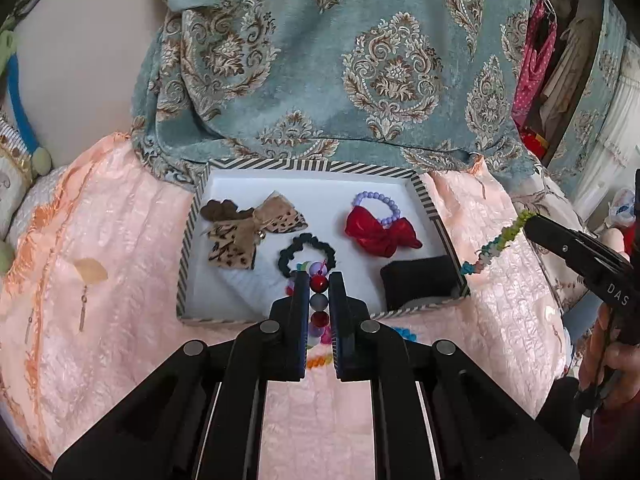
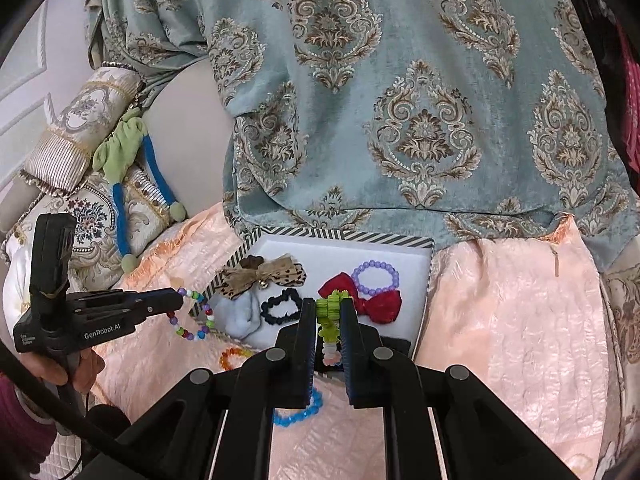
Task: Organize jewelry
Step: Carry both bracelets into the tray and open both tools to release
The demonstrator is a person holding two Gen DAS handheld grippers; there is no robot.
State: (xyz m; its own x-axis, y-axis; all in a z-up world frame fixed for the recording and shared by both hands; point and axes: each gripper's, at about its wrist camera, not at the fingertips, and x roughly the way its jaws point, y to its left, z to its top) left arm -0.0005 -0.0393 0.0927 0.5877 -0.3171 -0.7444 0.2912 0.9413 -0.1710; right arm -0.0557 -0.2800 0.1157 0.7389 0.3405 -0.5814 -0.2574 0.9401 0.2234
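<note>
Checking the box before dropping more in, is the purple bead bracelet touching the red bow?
Touching: in the left wrist view the purple bead bracelet overlaps the red bow.

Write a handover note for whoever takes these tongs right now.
Left tongs: shut on the big-bead bracelet, at the box's near-left edge.
Right tongs: shut on the green chip bracelet, at the box's right side.
Already in the box: leopard bow, red bow, purple bracelet, black scrunchie.
Left to do: box both held bracelets, then the orange bracelet and blue bracelet on the bedspread.
</note>
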